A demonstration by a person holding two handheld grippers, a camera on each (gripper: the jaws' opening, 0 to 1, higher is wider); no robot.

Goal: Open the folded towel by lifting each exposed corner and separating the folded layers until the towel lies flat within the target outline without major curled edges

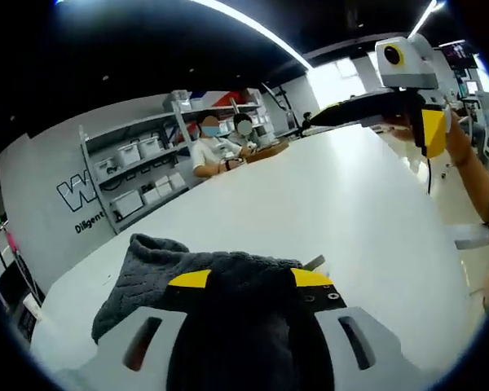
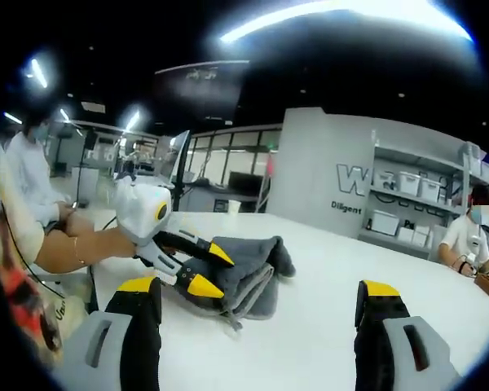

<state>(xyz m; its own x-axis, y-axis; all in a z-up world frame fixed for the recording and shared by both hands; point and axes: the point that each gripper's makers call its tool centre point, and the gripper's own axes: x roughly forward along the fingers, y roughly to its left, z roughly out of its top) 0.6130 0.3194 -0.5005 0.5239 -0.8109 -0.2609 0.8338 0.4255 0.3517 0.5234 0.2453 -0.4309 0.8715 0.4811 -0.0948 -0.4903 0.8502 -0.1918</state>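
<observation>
A dark grey folded towel (image 1: 159,269) lies on the white table (image 1: 326,212) near its close edge. My left gripper (image 1: 250,278) has its yellow-tipped jaws either side of the towel's thick folded edge, and cloth fills the gap between them. In the right gripper view the left gripper (image 2: 212,270) comes in from the left, held by a hand, and bites the towel (image 2: 257,265) at its near-left end. My right gripper (image 2: 258,286) hovers above the table with its jaws wide open and nothing between them. It also hangs high over the far table in the left gripper view (image 1: 342,110).
Grey shelves with white bins (image 1: 138,175) stand along the wall behind the table. Two people (image 1: 220,147) sit at its far end. A person's arm (image 1: 473,175) reaches in at the right. Bare tabletop (image 2: 326,326) stretches in front of the right gripper.
</observation>
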